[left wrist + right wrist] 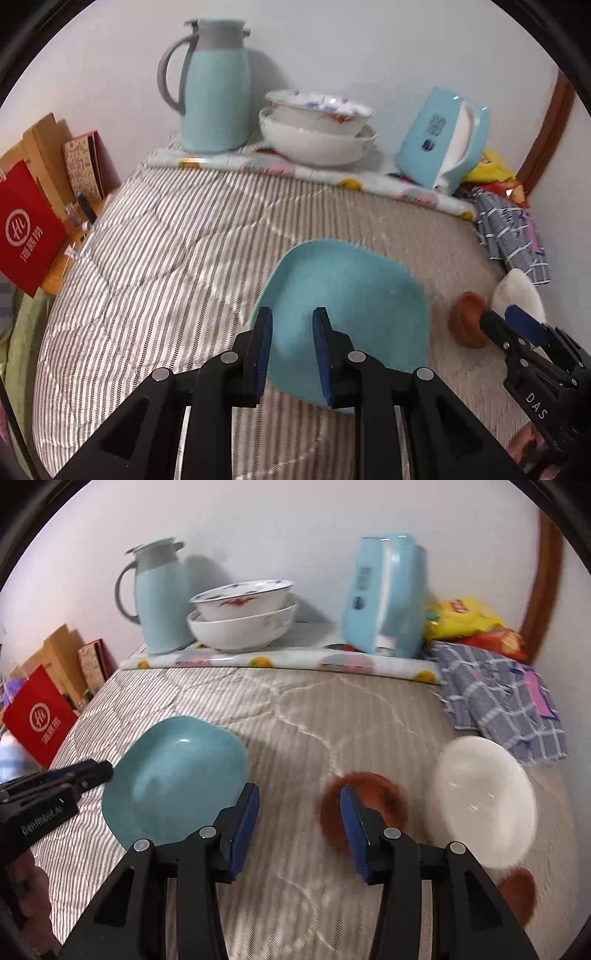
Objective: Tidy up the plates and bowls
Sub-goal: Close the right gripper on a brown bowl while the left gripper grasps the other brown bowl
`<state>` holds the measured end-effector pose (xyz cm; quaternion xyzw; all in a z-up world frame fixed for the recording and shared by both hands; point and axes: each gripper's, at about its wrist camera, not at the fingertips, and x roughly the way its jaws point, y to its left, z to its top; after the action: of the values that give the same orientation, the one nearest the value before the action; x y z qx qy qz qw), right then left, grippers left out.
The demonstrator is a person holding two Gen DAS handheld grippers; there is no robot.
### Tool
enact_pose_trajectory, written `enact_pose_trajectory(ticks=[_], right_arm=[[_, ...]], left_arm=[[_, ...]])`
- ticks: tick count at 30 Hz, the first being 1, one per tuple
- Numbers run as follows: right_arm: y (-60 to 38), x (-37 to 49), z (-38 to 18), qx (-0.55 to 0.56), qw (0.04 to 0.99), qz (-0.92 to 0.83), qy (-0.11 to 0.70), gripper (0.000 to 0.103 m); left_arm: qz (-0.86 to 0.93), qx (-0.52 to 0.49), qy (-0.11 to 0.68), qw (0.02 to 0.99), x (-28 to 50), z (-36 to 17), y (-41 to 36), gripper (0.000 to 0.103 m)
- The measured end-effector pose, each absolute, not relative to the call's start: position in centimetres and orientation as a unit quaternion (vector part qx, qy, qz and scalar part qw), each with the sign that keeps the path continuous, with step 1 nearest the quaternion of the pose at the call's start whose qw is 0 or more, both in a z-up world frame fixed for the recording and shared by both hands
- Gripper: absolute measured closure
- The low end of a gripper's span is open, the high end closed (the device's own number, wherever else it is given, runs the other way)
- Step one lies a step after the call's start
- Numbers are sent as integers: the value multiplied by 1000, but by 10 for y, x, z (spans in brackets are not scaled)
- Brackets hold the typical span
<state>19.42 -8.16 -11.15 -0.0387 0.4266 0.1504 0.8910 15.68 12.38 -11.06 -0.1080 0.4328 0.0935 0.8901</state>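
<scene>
Teal plate (347,314) sits tilted just past the left gripper (291,354), whose jaws stand a little apart with the plate's near rim between them; whether the pads touch it is unclear. Right gripper (299,830) tips downward, jaws spread and empty, brown bowl (364,806) just behind its right finger, white bowl (484,801) further right, both blurred.

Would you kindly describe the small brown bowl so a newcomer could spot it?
On the striped quilt, look between the teal plate and the white bowl. The brown bowl is the smallest and darkest dish there.
</scene>
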Motion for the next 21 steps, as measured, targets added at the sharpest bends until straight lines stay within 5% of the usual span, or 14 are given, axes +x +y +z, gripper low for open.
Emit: enact_pose_trajectory(ticks=[16,21], right_arm=[[-215,157,-95,12,902,56,427,57],[-249,151,-99,14,902,30,431,57]], left_arm=[[7,-94,437,895,157,-93,19,82],[2,-98,436,895,162,-98,-3,65]])
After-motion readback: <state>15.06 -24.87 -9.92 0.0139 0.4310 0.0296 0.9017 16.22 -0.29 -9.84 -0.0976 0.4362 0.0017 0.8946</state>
